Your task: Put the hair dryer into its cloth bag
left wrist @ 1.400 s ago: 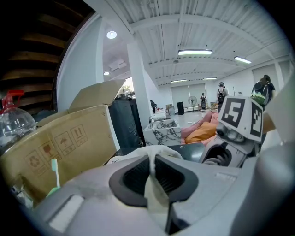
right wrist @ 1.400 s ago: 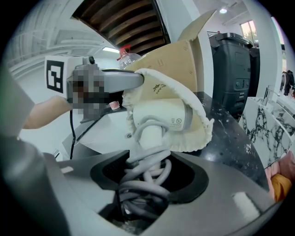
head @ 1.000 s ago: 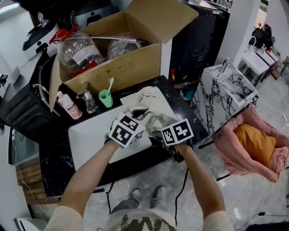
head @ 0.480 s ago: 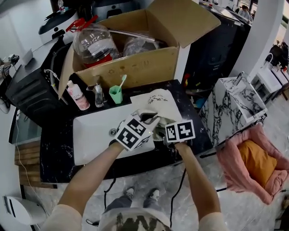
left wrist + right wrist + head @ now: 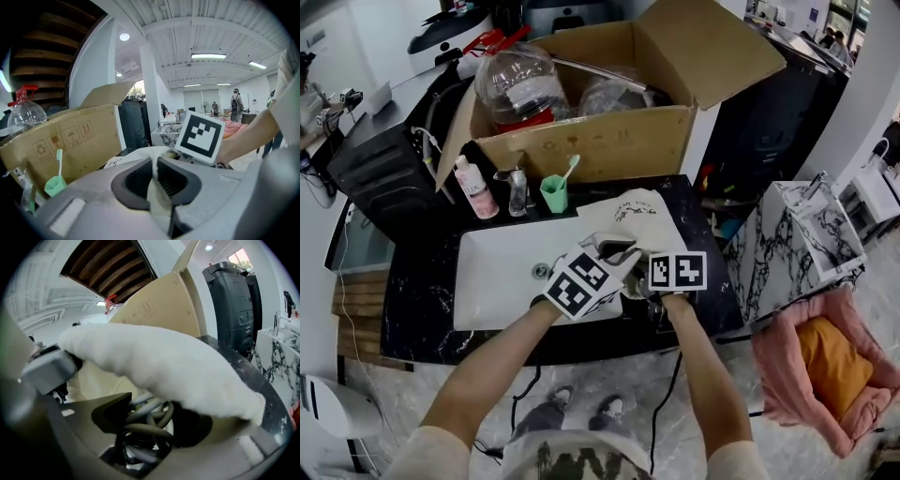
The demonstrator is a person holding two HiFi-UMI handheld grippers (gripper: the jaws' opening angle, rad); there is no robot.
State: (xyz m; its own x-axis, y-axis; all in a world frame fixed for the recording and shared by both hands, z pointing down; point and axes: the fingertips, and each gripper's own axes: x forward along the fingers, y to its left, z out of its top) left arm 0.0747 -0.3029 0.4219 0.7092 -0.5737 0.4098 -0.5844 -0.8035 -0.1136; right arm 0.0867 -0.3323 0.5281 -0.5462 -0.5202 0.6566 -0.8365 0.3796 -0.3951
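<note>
Now your left gripper [image 5: 157, 182] pinches the cream cloth bag [image 5: 633, 208] (jaws narrow); your right gripper [image 5: 153, 423] grips the coiled grey cord [image 5: 146, 430], spread wide.

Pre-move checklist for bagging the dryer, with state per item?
1. Left gripper pinches the cloth bag edge: ok, its jaws are shut on a fold of cloth.
2. Right gripper has the coiled cord: ok, the coil sits between its jaws and looks clamped.
3. Bag mouth open wide enough: cannot tell. In the right gripper view, cloth drapes over the cord.
4. Hair dryer body located: cannot tell, no view clearly shows it.
5. Clear of the green cup and pink bottle: ok, both stand apart behind the sink.
</note>
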